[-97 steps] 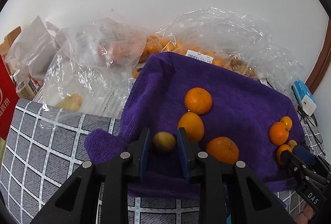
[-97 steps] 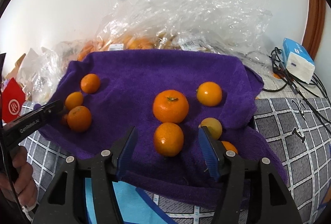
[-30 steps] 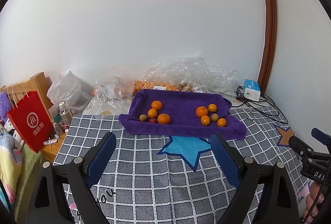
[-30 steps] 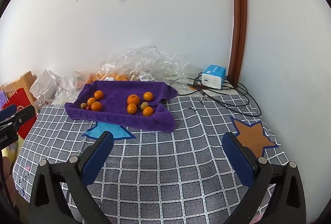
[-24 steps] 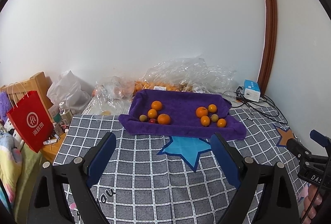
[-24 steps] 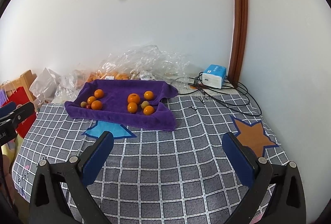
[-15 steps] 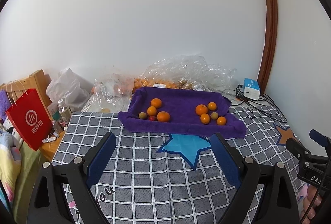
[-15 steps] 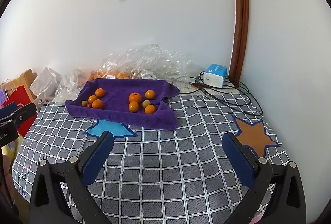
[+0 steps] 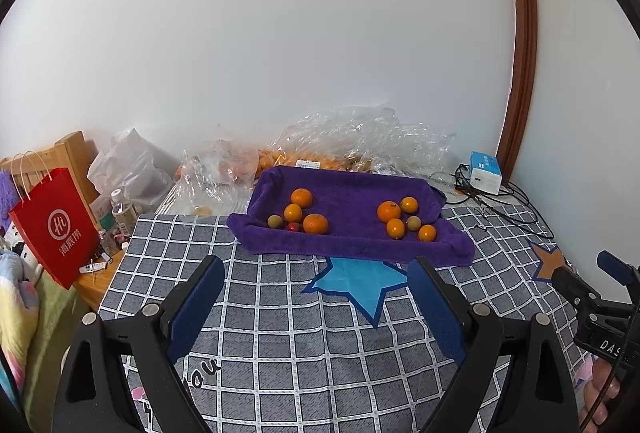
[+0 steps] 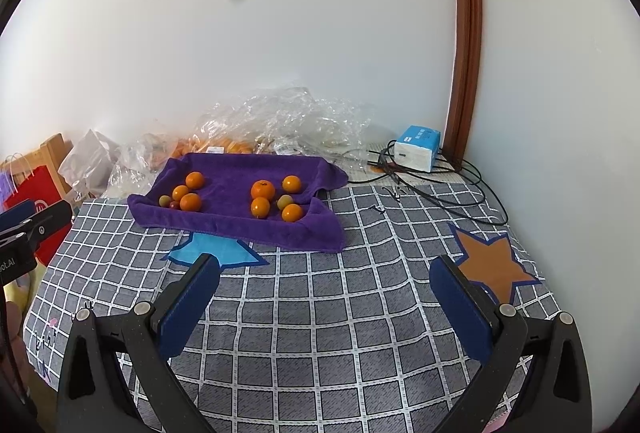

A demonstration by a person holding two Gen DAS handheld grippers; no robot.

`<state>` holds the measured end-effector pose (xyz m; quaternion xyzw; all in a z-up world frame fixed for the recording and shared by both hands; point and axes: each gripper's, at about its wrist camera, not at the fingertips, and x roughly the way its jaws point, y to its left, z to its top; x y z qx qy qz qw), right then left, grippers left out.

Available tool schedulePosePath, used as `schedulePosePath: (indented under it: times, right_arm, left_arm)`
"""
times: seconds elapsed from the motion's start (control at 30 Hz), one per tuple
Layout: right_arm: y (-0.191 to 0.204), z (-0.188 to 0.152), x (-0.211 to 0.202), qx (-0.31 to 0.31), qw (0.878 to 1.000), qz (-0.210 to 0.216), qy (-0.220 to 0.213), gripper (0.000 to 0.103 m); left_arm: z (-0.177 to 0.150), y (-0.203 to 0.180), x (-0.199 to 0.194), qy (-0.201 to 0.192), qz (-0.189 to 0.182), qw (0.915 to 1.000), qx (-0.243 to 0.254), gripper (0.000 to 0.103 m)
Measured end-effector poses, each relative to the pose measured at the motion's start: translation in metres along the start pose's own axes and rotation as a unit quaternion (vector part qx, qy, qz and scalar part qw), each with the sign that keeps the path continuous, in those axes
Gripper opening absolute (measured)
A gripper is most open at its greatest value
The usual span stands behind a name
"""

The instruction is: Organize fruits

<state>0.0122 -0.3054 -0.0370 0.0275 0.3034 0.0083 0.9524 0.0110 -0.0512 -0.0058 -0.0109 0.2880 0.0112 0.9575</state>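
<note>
Above the checked cloth (image 9: 320, 353), both grippers' fingers (image 9: 192, 309) (image 10: 460, 305) spread wide, empty.

From where I sit, the towel (image 9: 352, 237) lies on the checked bedcover (image 9: 304, 349) toward its far edge, with one cluster of fruit (image 9: 298, 215) on its left part and a second cluster (image 9: 402, 219) well apart on its right part. Behind the towel, against the wall, I see crumpled plastic bags (image 9: 360, 141); a small box (image 9: 485, 173) with cables (image 10: 436, 189) sits to their right in the corner. A paper bag (image 9: 56, 229) stands off the bedcover's left side, and both grippers hover at the near end, well short of the towel.
</note>
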Motion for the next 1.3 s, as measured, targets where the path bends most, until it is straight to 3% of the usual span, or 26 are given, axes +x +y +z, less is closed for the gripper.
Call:
schedulePosePath:
  times: [1.3]
  right_arm:
    - [-0.0006, 0.0004, -0.0006, -0.001, 1.0, 0.001, -0.002, 0.103]
  left_arm:
    - [-0.0015, -0.0025, -0.0035, -0.004, 0.008, 1.0, 0.001, 0.093]
